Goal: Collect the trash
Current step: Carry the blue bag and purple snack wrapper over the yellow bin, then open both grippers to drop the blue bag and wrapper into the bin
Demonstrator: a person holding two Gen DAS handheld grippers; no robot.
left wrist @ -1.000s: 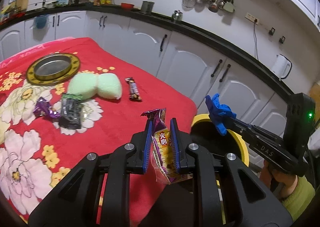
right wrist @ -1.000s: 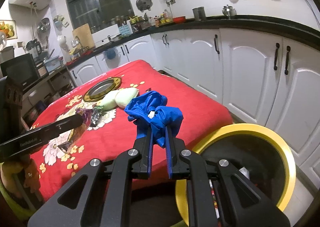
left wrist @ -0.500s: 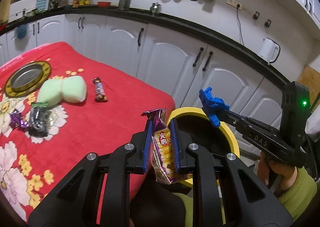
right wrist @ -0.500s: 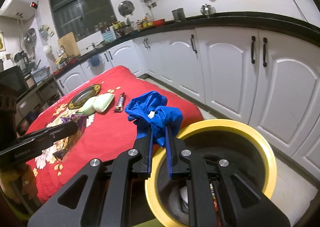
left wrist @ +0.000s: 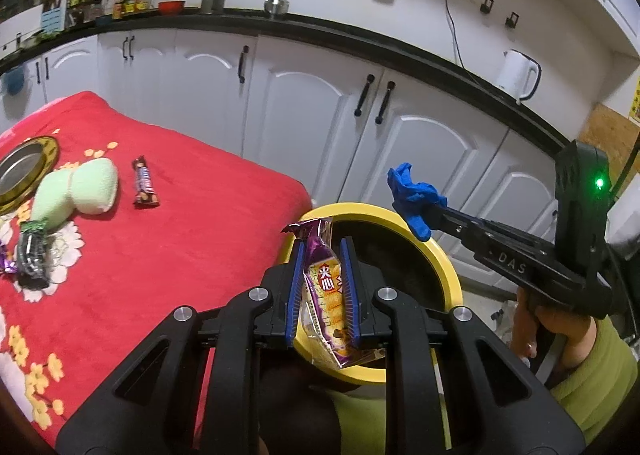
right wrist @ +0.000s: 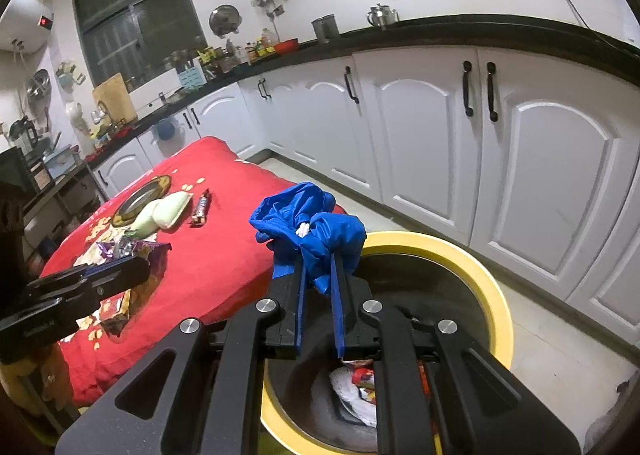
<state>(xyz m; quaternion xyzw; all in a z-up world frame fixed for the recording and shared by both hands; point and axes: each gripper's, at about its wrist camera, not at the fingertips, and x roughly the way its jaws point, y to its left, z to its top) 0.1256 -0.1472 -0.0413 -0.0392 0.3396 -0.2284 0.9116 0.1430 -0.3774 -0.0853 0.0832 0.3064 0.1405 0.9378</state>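
My left gripper (left wrist: 320, 251) is shut on a purple and yellow snack wrapper (left wrist: 326, 295), held over the near rim of the yellow-rimmed trash bin (left wrist: 448, 267). My right gripper (right wrist: 318, 267) is shut on a crumpled blue glove (right wrist: 308, 231), held over the bin's (right wrist: 496, 295) left side; it also shows in the left wrist view (left wrist: 412, 195). Some trash (right wrist: 356, 387) lies at the bottom of the bin. On the red table (left wrist: 180, 239) lie a chocolate bar (left wrist: 145, 183), a dark wrapper (left wrist: 32, 251) and a purple wrapper (left wrist: 6, 265).
A green sponge (left wrist: 76, 191) and a gold-rimmed metal dish (left wrist: 24, 171) sit on the table. White cabinets (left wrist: 312, 115) with a black counter run behind. The bin stands on the floor by the table's right edge.
Both grippers have moved right, off the table, and now hang over the bin. Each keeps its hold on its item.
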